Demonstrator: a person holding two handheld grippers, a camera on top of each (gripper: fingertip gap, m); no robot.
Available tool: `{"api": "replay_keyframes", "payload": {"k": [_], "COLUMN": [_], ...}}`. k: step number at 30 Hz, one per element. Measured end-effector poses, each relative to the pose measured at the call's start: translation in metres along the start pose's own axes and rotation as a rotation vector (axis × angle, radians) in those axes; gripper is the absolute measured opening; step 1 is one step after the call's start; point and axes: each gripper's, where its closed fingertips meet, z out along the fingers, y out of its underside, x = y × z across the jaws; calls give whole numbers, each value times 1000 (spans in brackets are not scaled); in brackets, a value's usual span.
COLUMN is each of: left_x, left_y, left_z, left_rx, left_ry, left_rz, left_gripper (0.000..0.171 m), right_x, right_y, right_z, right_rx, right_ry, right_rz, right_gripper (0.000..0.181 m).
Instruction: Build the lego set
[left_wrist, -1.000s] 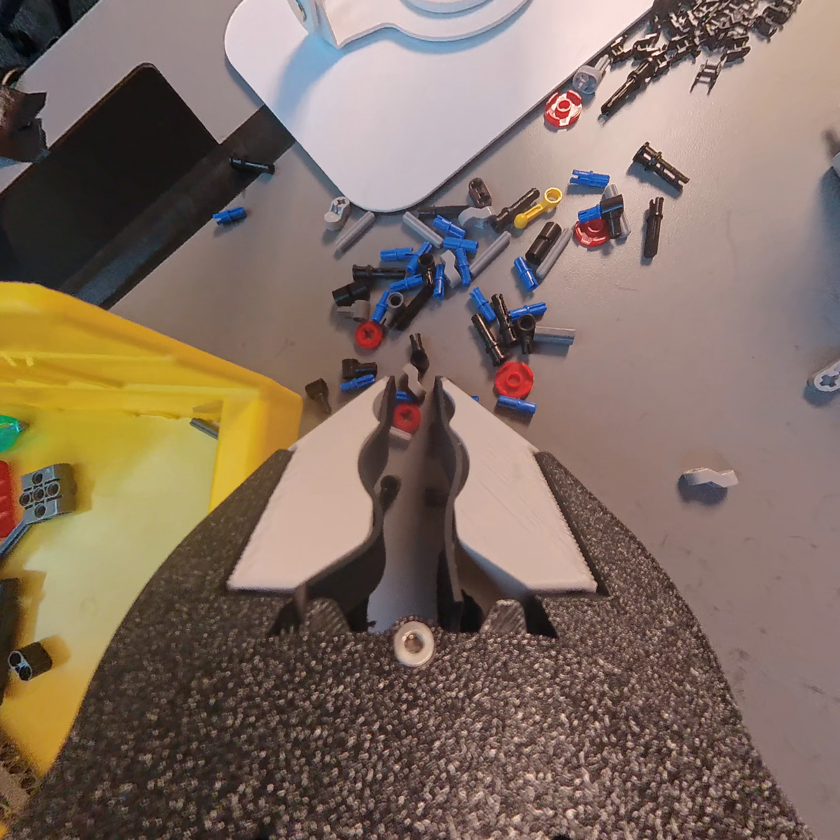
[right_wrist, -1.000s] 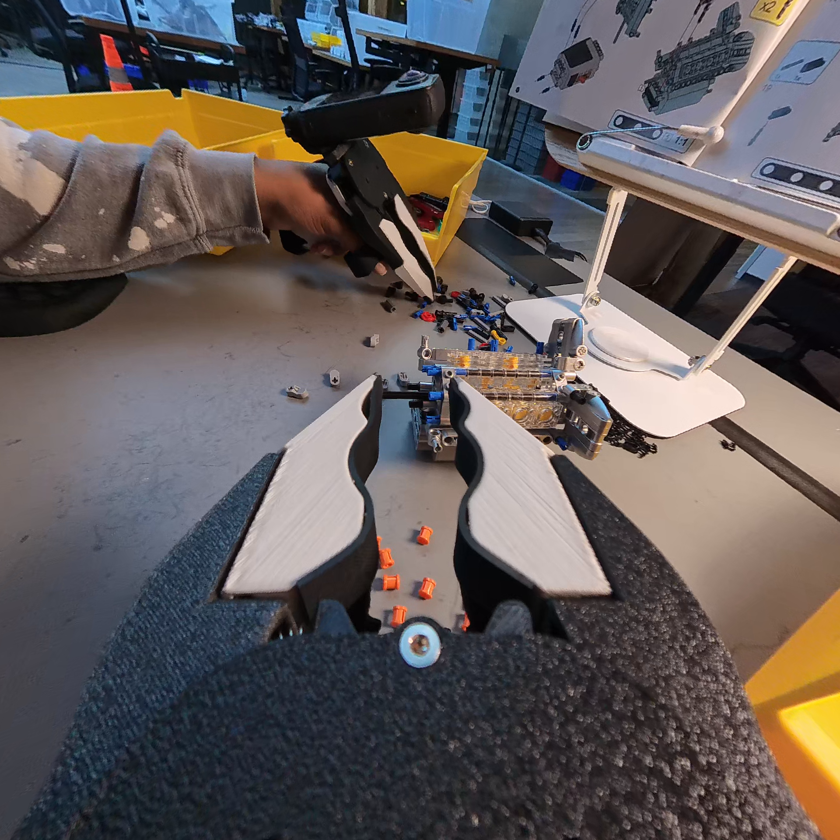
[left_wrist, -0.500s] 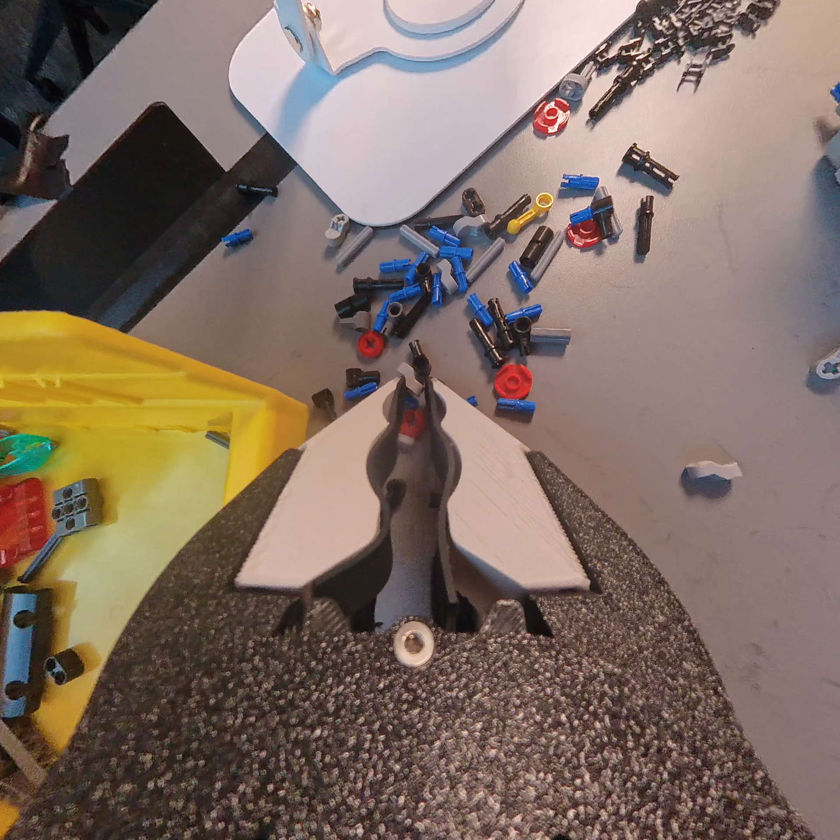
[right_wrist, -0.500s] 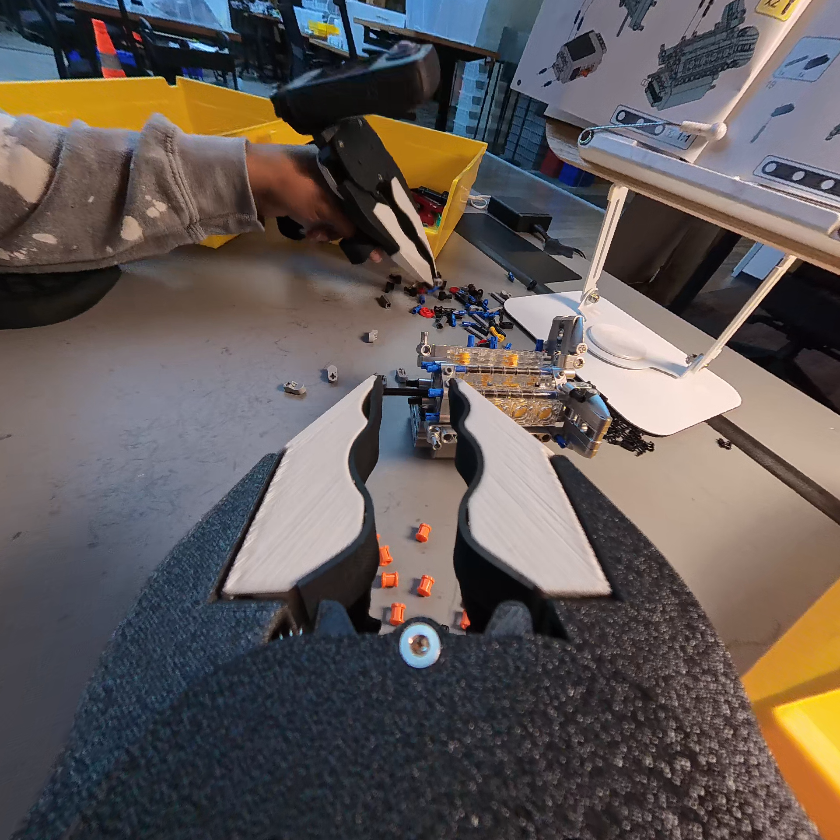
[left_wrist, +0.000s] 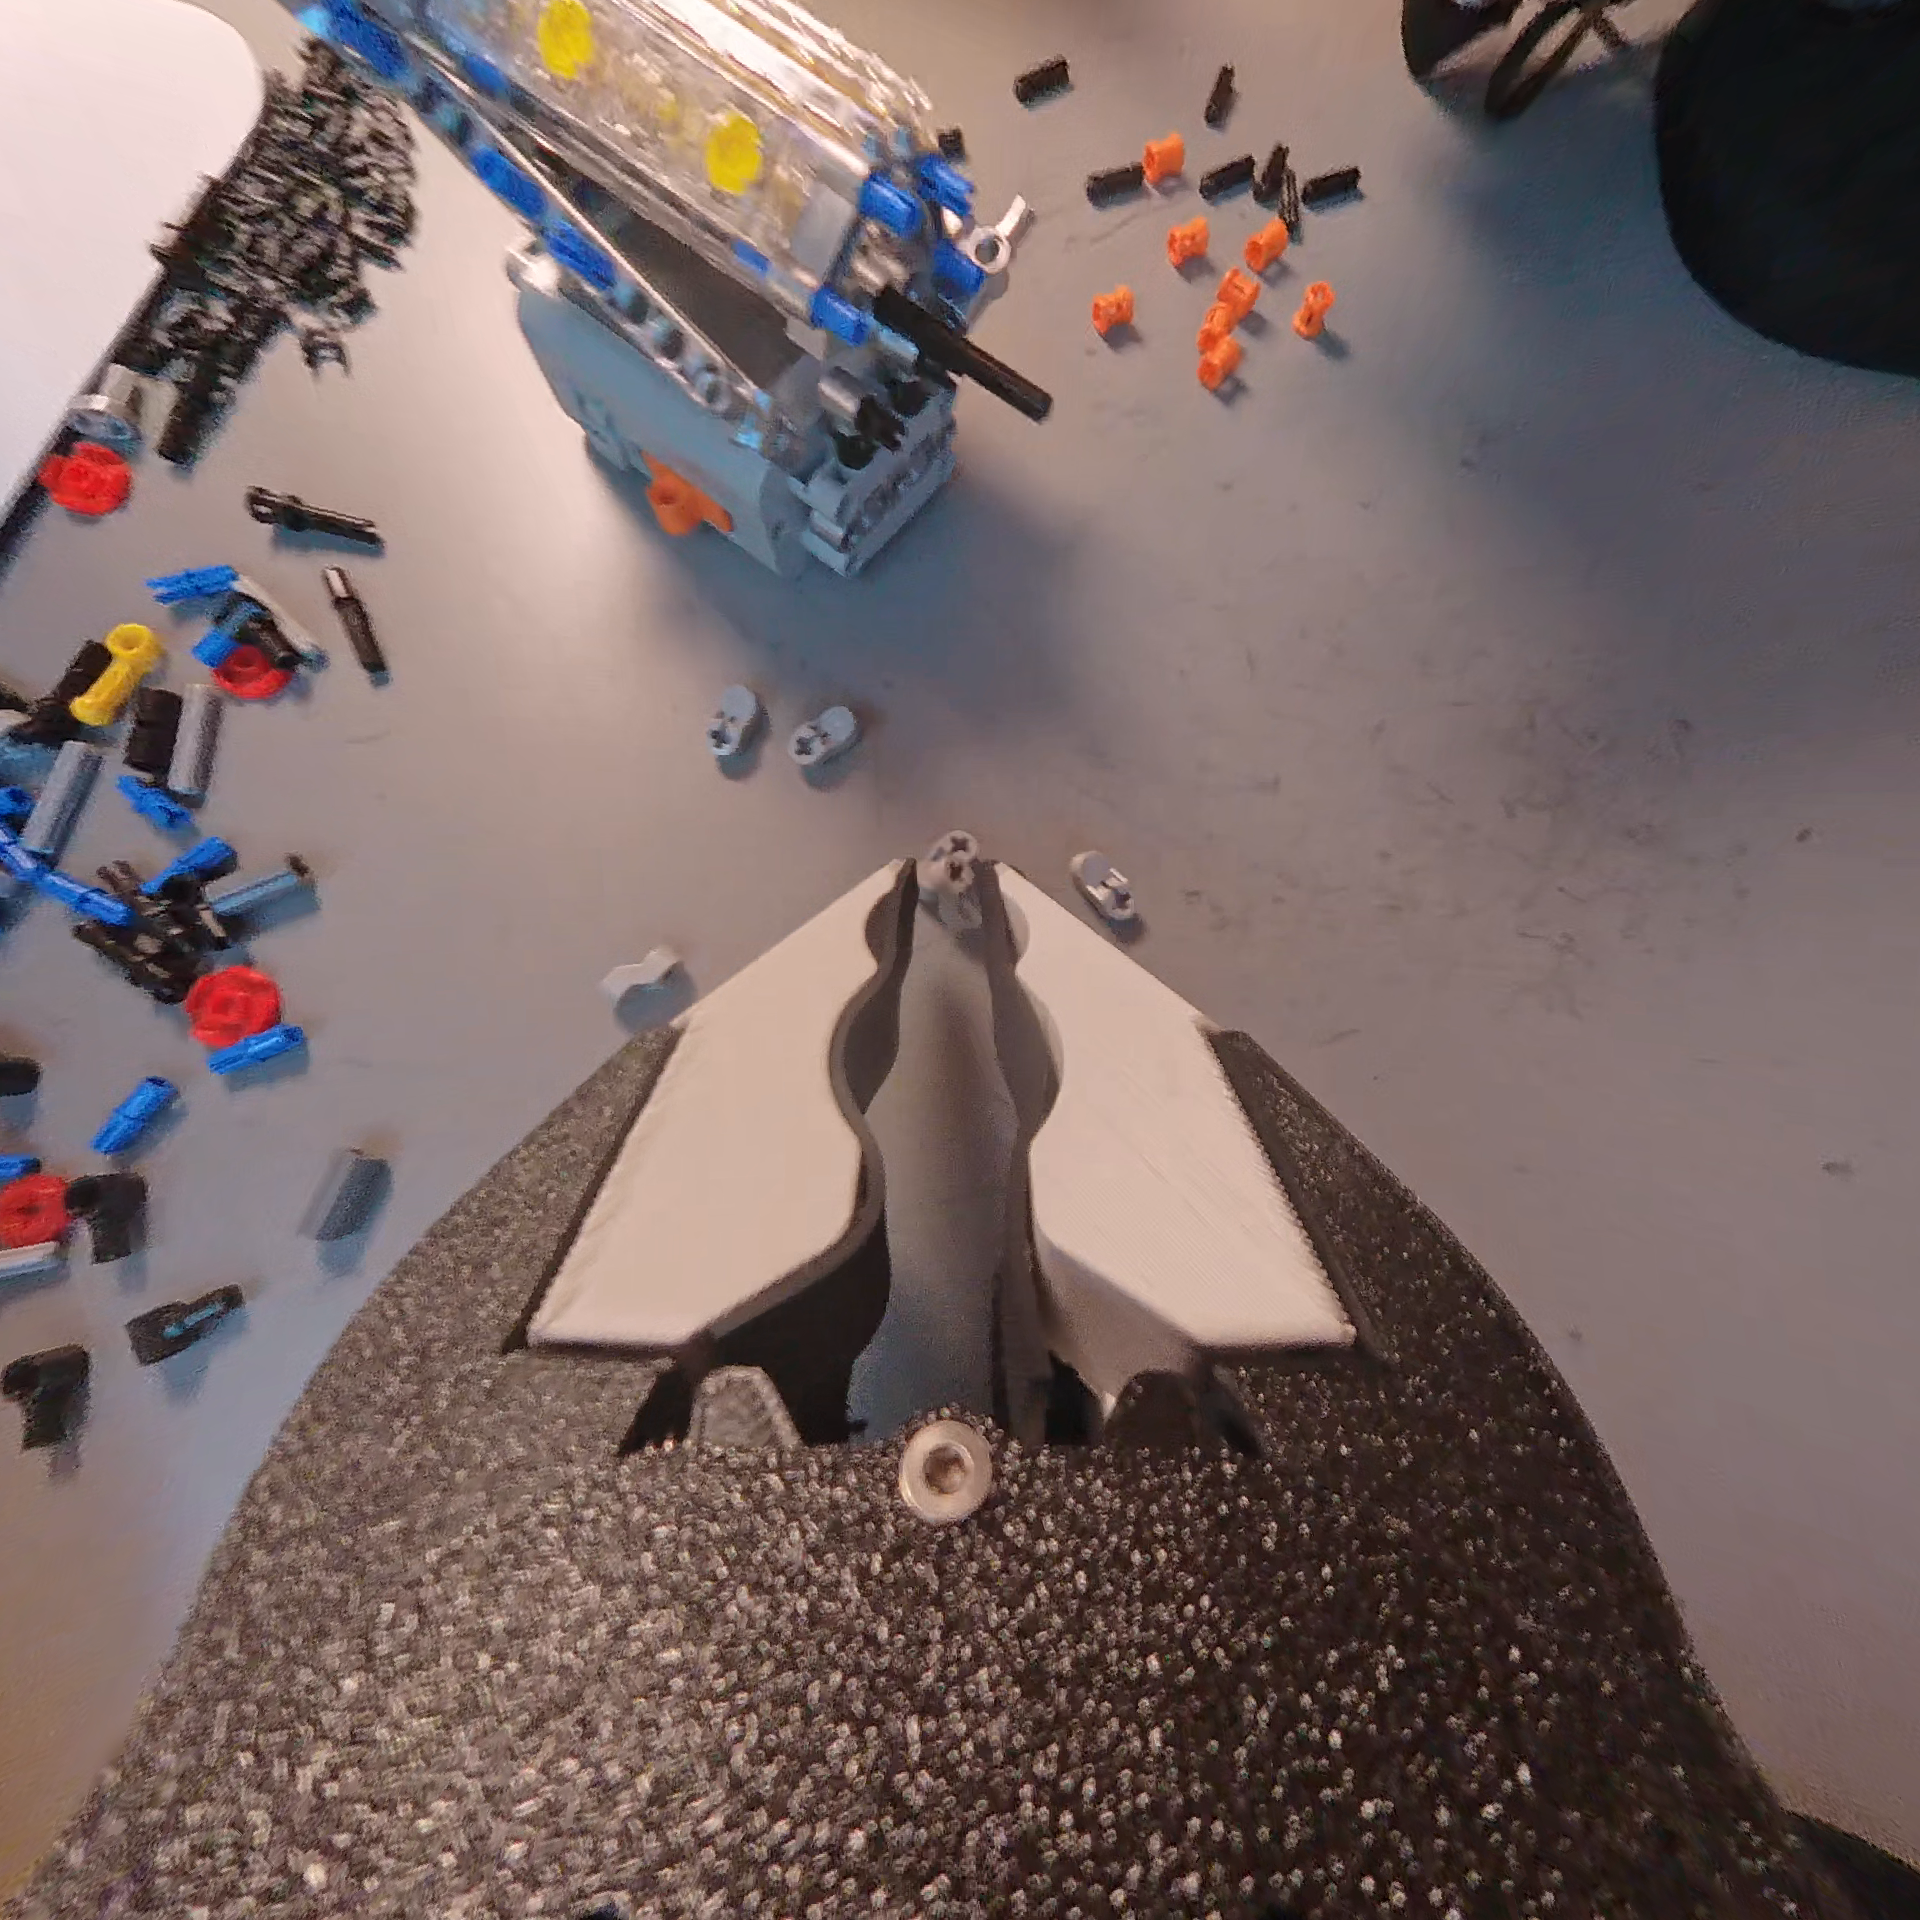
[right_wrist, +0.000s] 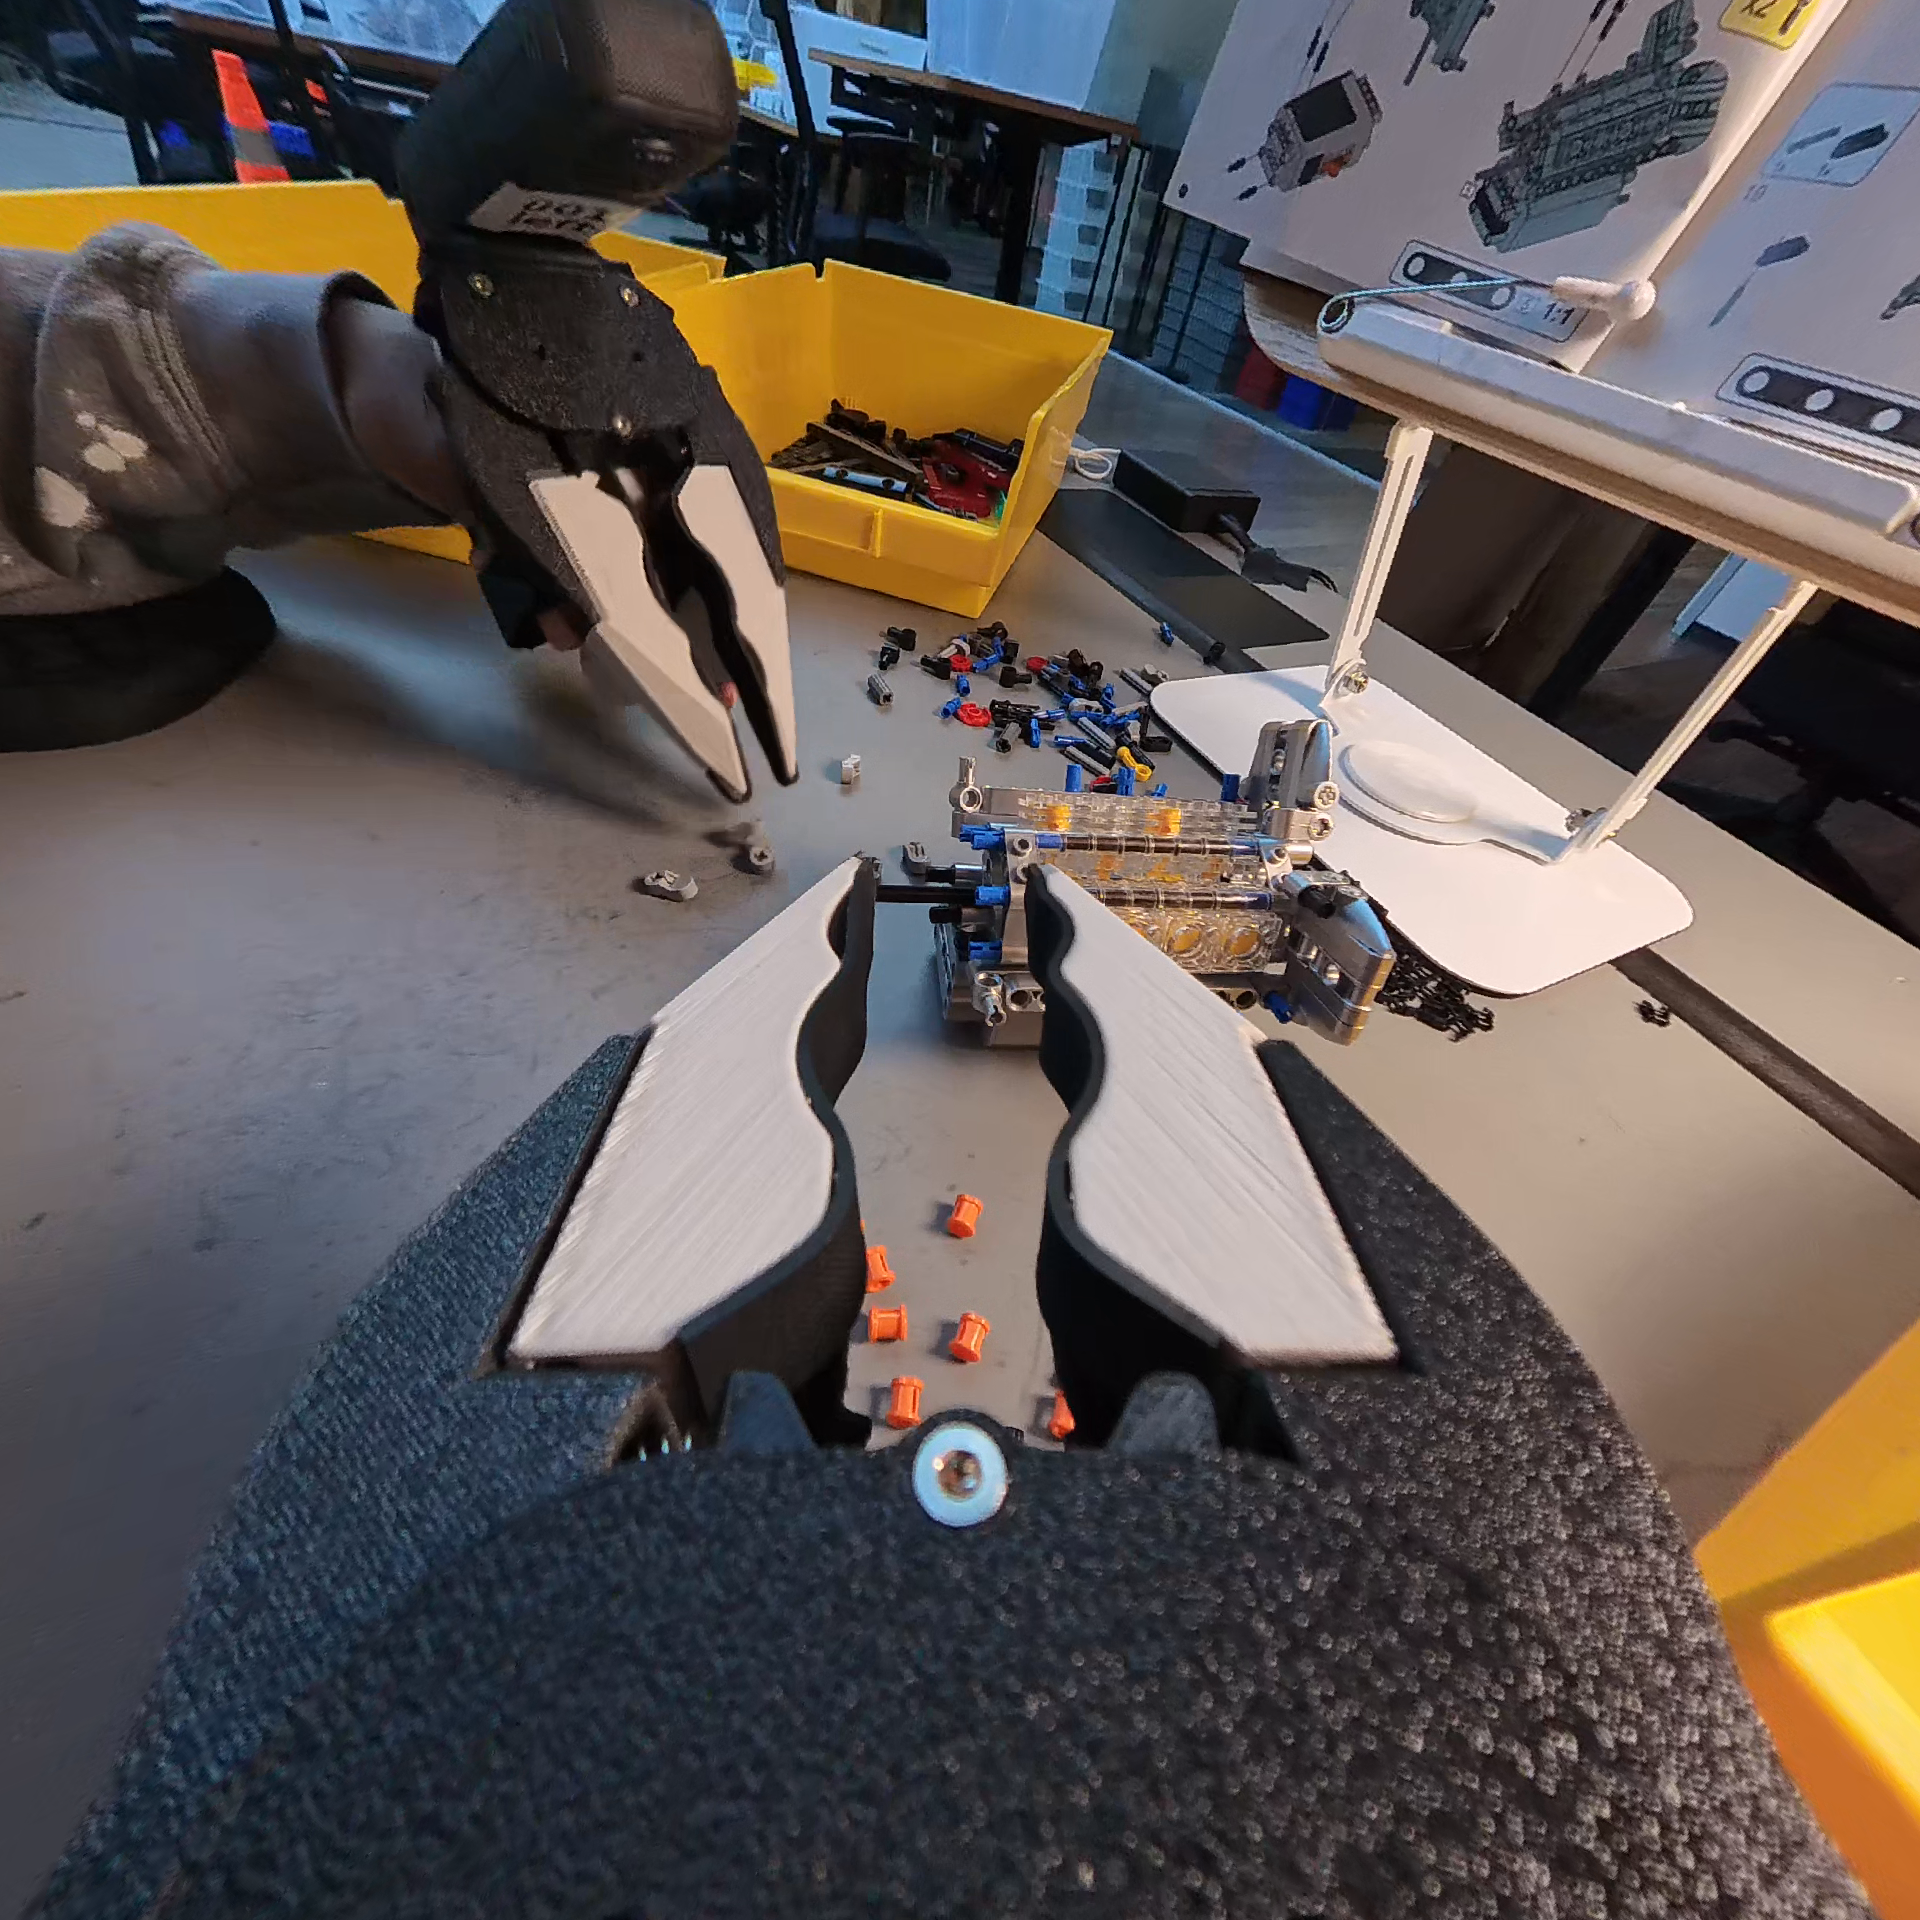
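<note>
- Grey table stands in a workshop room, with other desks and chairs far behind it
- At the far side of the table, left of the middle, is a yellow bin with dark and red parts inside
- At the right a white stand base lies flat on the table, and its frame carries printed instruction sheets
- A brick model, grey with clear panels and blue pins, sits on the table just beside the near edge of the stand base
- The right gripper has its two fingers wide apart and holds nothing
- A black axle sticks out of the left end of the model and points into the gap between these fingers; I cannot tell if it touches them
- Small orange bushes lie on the table and show between the right gripper's fingers, nearer than the model
- The left gripper is held by a hand in a grey sleeve, left of the model, with its tips pointing down above the table
- Its fingers are almost together, with only a narrow gap
- A small grey connector shows just at its tips; I cannot tell if it is pinched or lies on the table under them
- Two more grey connectors lie between the left gripper and the model
- A loose pile of blue, black and red pins is spread at the left in the left wrist view
</note>
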Motion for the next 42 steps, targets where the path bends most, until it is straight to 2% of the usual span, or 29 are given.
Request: {"api": "replay_keyframes", "payload": {"k": [2,5,7,9,13,18,23,29,42], "left_x": [-21,-73,-115,-150,-185,-190,-183,-187,-196], "left_y": [-11,-24,-21,-9,3,-1,-3,1,-5], "left_z": [-12,-31,-37,-33,-10,4,7,7,18], "left_rx": [90,193,159,72,-30,-68,-86,-68,-84], "left_ry": [-61,-244,-400,-501,-516,-511,-492,-465,-478], "left_rz": [-68,-163,-186,-198,-232,-172,-78,-155,-161], "left_gripper": [12,13,13,13,13,12,4,6,9], "right_x": [0,-1,-2,-2,0,1,1,1,1], "right_y": [0,0,1,1,2,3,3,3,4], "right_z": [0,1,2,2,0,1,1,1,1], "right_rx": [1,0,-5,-6,-10,-15,-16,-16,-17], "right_ry": [2,-7,-9,-9,5,2,0,1,-1], "right_rz": [-2,8,4,-2,-11,-3,1,3,3], "right_gripper": [28,28,28,28,28,28,28,28,28]}}
